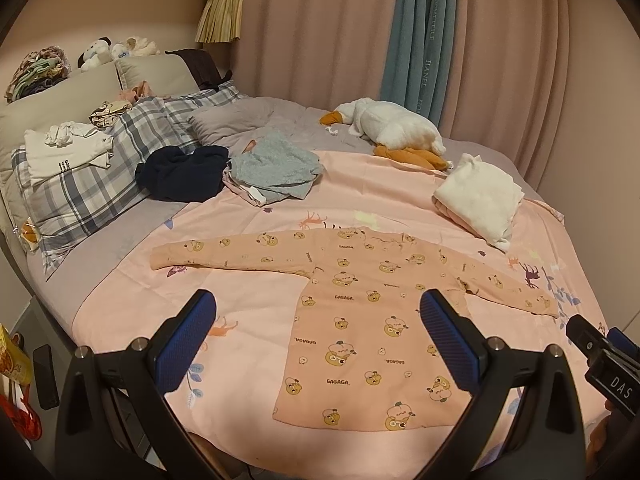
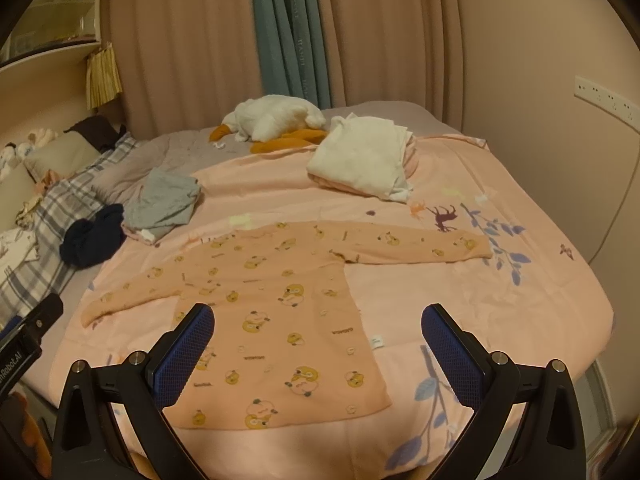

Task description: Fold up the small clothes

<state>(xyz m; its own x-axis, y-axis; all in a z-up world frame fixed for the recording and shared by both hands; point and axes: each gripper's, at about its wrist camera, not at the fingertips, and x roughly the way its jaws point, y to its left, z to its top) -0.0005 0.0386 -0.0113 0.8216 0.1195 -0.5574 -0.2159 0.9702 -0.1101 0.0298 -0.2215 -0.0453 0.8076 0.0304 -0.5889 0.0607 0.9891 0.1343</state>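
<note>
Blue-padded fingers of the left hand-held gripper [image 1: 318,332] fill the bottom of the left wrist view, spread wide with nothing between them. Same deal on the other side: the right hand-held gripper [image 2: 318,344] is wide apart and empty too. Both hover above the near edge of the bed [image 1: 120,232], not touching any fabric.

Right past the fingers is the small peach shirt [image 1: 360,320], long sleeves, covered in little bear prints and "GAGAGA" lettering. It lies flat on a pink animal-print sheet [image 1: 248,360] with both sleeves stretched out to the sides and its hem toward the cameras. Not folded at all yet.

Further back on the sheet sits a white folded bundle [image 1: 480,196], and behind that a plush goose [image 1: 392,128] with orange beak and feet. A grey garment [image 1: 276,168] and a dark navy garment [image 1: 180,172] are crumpled next to each other over toward the pillows.

What differs between views: the left wrist camera gets the whole headboard side, so you see the plaid pillow [image 1: 88,196] with a white folded top [image 1: 64,152] on it, plus stuffed toys [image 1: 108,50] up on the headboard. It also catches the other gripper's body poking in at the right edge. The right wrist camera shows the shirt's small white tag [image 2: 376,341] near the side seam, and a wall socket strip [image 2: 606,96] on the right, neither visible from the left one.
</note>
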